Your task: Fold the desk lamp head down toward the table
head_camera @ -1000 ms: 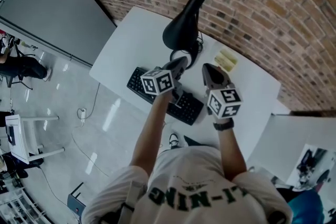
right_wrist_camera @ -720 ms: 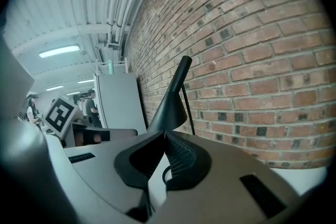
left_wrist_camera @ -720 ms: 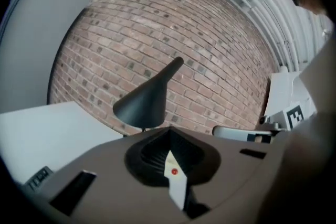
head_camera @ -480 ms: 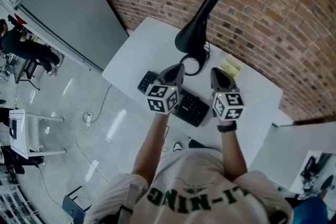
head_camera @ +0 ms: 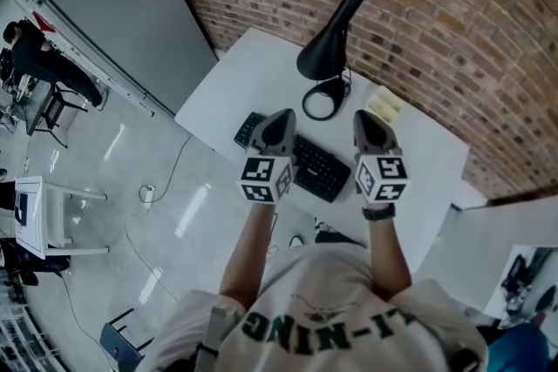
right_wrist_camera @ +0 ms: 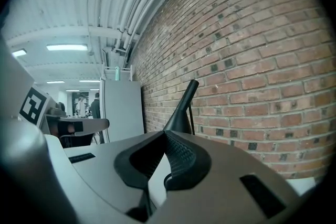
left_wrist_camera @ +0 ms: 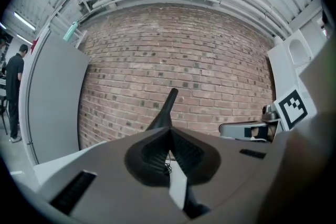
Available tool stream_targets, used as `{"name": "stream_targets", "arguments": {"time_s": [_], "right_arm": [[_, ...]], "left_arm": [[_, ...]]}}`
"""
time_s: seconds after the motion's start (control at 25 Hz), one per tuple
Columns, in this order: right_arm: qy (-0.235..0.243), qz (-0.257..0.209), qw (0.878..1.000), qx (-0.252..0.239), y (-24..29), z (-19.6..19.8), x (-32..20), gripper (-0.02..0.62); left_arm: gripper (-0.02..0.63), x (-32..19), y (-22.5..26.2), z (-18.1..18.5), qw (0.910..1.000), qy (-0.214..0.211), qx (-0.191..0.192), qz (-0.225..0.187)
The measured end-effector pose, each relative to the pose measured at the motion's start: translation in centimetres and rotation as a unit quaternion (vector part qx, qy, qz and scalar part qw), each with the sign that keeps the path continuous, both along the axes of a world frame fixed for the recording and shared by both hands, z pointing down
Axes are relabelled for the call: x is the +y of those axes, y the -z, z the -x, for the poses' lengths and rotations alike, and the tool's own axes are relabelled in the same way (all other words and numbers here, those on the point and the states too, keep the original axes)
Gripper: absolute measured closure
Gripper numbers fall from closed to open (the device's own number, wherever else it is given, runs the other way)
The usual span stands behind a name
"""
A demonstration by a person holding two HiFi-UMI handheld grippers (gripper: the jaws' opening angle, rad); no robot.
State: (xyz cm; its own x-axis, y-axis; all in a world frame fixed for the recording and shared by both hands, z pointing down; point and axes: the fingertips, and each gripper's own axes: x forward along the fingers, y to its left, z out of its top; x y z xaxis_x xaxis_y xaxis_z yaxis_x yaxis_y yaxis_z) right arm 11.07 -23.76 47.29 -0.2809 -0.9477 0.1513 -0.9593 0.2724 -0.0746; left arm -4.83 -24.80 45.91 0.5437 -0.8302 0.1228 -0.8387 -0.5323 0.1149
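Hovering by keyboard (head_camera: pixel 318 170): left hand-held gripper (head_camera: pixel 281 114) and right hand-held gripper (head_camera: pixel 365 115), jaws pressed together, nothing held; desk lamp (head_camera: pixel 336 22) beyond keyboard, clear of both. Risk: closed jaws slip off slick shade (head_camera: pixel 318 57), light base (head_camera: pixel 323 105) tips.

Lamp (head_camera: pixel 325 53) behind keyboard (head_camera: pixel 319 171), both on the table (head_camera: pixel 234 84)
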Motion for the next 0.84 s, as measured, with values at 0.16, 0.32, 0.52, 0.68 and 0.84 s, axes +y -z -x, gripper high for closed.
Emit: {"name": "stream_targets", "arguments": {"time_s": [0.16, 0.32, 0.52, 0.68, 0.84], "right_arm": [[0.004, -0.013, 1.000, 0.004, 0.7, 1.0, 0.9, 0.591], [0.006, -0.021, 1.000, 0.013, 1.3, 2.0, 1.8, 0.591], [0.012, -0.027, 0.999, 0.023, 1.7, 3.1, 2.8, 0.591], [0.022, -0.023, 0.999, 0.027, 0.9, 4.8, 3.5, 0.591], [0.034, -0.015, 0.999, 0.031, 0.1, 7.6, 4.2, 0.591]], "left_arm": [[0.609, 0.9, 0.4, 1.0, 0.9999, 0.010, -0.005, -0.008], [0.609, 1.5, 0.7, 1.9, 0.9997, 0.017, -0.008, -0.015], [0.609, 2.4, 0.3, 3.3, 0.9993, 0.033, -0.007, -0.018], [0.607, 3.4, -1.9, 5.0, 0.9990, 0.041, -0.017, 0.001], [0.607, 4.8, -4.6, 7.7, 0.9982, 0.046, -0.026, 0.028]]}}
